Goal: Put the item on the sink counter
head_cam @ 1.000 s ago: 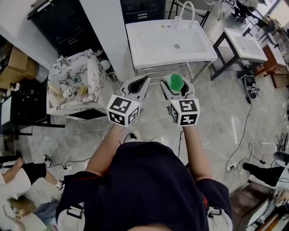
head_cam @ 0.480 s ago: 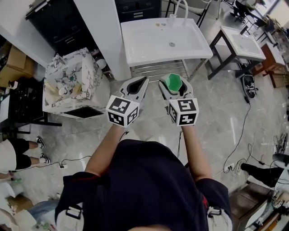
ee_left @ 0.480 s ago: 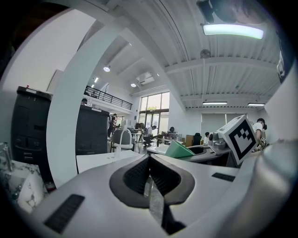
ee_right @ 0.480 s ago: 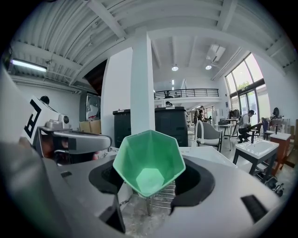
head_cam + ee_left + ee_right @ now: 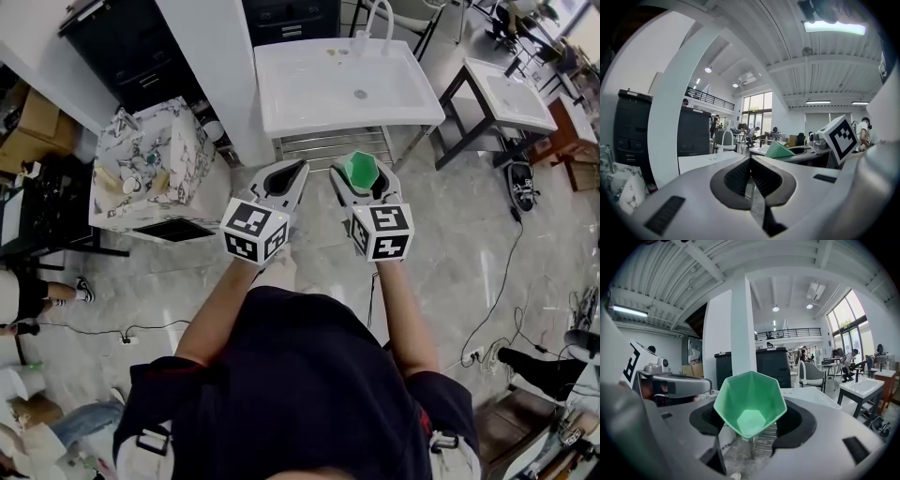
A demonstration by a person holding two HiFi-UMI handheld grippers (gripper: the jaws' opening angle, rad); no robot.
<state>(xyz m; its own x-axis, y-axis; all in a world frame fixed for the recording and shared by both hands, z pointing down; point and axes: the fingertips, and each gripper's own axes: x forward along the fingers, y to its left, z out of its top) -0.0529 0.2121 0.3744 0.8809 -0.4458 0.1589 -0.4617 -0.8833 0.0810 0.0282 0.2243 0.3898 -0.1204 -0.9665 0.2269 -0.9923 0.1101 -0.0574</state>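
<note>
Two grippers are hanging side by side in the head view, held out over a pale marble floor (image 5: 441, 253) in front of a white sink counter (image 5: 309, 89). The left gripper (image 5: 296, 170) is showing its jaws drawn together with nothing between them. The right gripper (image 5: 362, 178) is holding a green cup (image 5: 361, 169), which is sitting between its jaws, short of the counter's front edge and over the floor. A white faucet (image 5: 382, 17) is rising at the back of the counter, and a metal rack (image 5: 333, 145) is showing under its front edge. A marble-patterned cabinet (image 5: 164, 155) is standing off to the left, with a white pillar (image 5: 211, 66) between it and the counter. A second sink (image 5: 511, 94) is standing to the right.

Looking along the left gripper (image 5: 750, 163) in its own view, the two jaws are meeting at their tips and are gripping nothing. The cup (image 5: 780, 151) is peeking in just beyond them on the right, next to the right gripper's marker cube (image 5: 841, 136). The pillar (image 5: 670, 112) is rising on the left.

Looking along the right gripper (image 5: 751, 422) in its own view, the jaws are clamping the cup (image 5: 750, 399) from both sides. The cup is faceted and is turning its open mouth toward the camera. The sink counter (image 5: 811, 397) is lying behind it, apart from it, with the rack (image 5: 764, 442) showing below. The pillar (image 5: 743, 333) is standing behind the cup, and the second sink (image 5: 862, 386) is off to the right.
</note>
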